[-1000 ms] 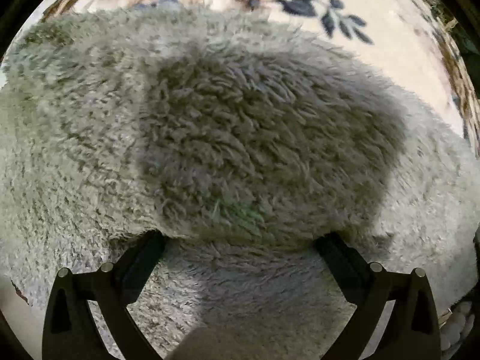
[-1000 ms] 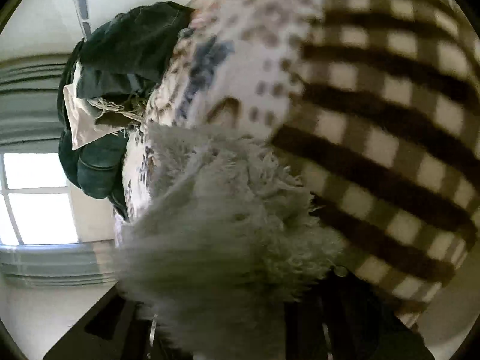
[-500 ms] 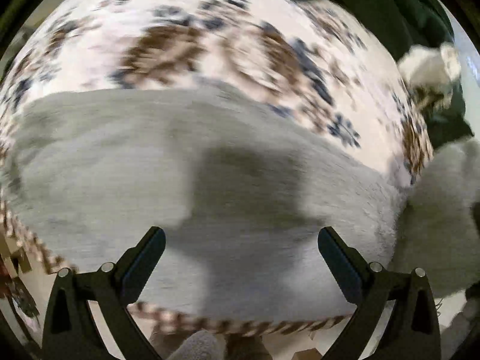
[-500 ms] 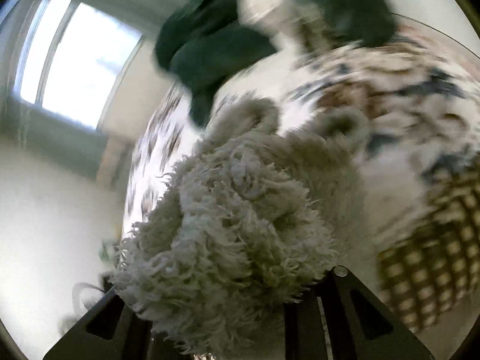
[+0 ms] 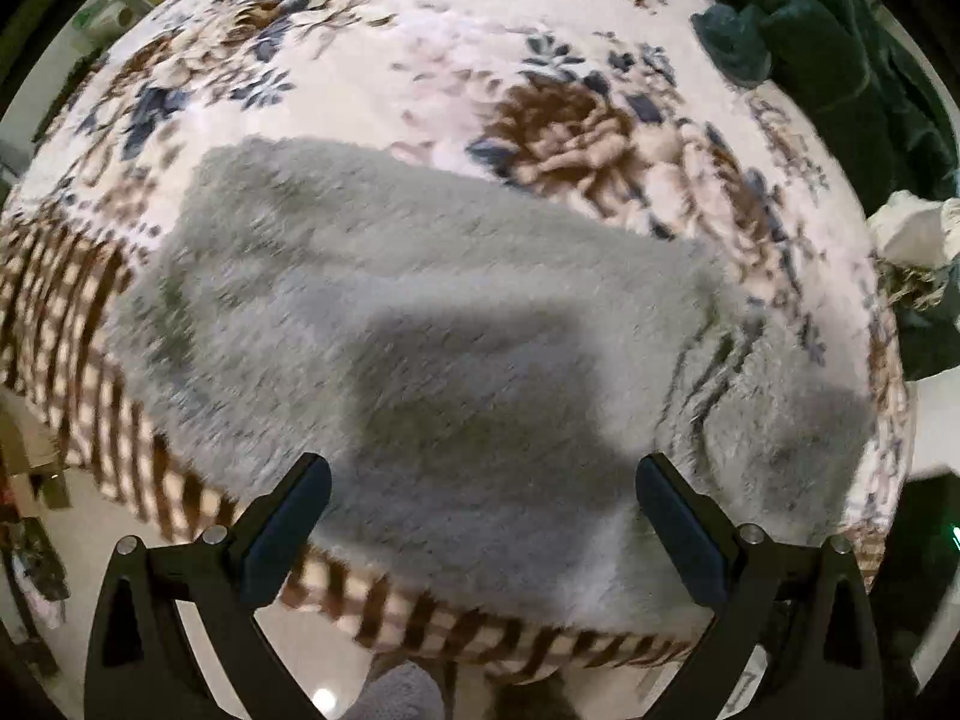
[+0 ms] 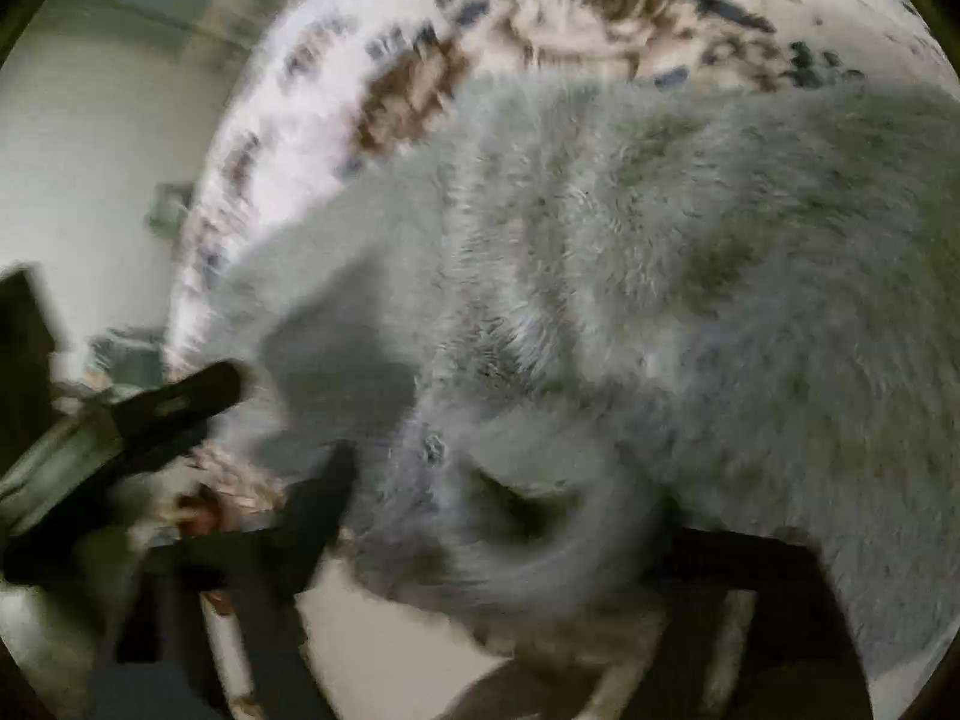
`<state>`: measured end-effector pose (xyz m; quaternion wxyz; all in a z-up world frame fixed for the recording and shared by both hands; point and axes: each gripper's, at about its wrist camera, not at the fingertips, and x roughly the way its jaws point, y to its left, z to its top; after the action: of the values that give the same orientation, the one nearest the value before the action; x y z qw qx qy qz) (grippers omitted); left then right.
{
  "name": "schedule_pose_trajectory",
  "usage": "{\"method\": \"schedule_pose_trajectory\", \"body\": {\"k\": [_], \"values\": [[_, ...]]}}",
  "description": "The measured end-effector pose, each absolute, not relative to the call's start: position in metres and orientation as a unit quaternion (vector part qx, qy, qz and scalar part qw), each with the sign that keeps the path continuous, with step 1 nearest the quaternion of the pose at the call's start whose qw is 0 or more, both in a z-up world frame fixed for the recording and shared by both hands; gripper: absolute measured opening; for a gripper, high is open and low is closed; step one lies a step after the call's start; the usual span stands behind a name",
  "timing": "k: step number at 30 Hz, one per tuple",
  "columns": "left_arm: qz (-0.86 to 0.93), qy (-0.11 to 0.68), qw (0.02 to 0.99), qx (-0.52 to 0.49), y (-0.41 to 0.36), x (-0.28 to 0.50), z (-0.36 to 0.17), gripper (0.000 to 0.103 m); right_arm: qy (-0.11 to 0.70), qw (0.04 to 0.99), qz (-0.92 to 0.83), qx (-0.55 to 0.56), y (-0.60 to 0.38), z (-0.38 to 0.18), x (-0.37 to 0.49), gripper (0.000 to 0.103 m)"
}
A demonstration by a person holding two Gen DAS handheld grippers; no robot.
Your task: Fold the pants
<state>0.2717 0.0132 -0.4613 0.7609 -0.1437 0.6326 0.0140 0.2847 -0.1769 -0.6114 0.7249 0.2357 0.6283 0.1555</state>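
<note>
While spread wide, left claw (image 5: 483,516) empty

Floral blanket (image 5: 468,54) w/ checked border (image 5: 54,300), dark green clothes (image 5: 840,60) piled at far right

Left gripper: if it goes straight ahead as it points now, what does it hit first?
Probably the grey fleece pants spread on the floral blanket. The open left gripper points at their shadowed middle; depth is unclear.
</note>
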Motion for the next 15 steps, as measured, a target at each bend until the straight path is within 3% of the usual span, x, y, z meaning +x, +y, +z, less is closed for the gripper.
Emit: {"method": "schedule_pose_trajectory", "body": {"k": [8,10,11,12,13,15], "values": [[-0.078,0.635,0.755,-0.142,-0.068,0.33,-0.489,0.102,0.621,0.742,-0.009,0.254,-0.303,-0.59,0.258,0.092],[-0.082,0.641,0.749,-0.146,-0.084,0.342,-0.504,0.091,0.626,0.735,-0.047,0.257,-0.33,-0.598,0.262,0.092],[-0.098,0.646,0.742,-0.149,-0.093,0.349,-0.512,0.075,0.626,0.733,-0.059,0.26,-0.34,-0.601,0.264,0.092],[-0.116,0.645,0.74,-0.152,-0.1,0.353,-0.518,0.031,0.624,0.731,-0.071,0.265,-0.351,-0.604,0.262,0.092],[-0.132,0.644,0.738,-0.151,-0.105,0.353,-0.52,0.012,0.622,0.73,-0.081,0.271,-0.36,-0.608,0.261,0.092],[-0.131,0.622,0.757,-0.15,-0.102,0.345,-0.511,0.01,0.621,0.727,-0.094,0.278,-0.368,-0.614,0.264,0.092]]}}
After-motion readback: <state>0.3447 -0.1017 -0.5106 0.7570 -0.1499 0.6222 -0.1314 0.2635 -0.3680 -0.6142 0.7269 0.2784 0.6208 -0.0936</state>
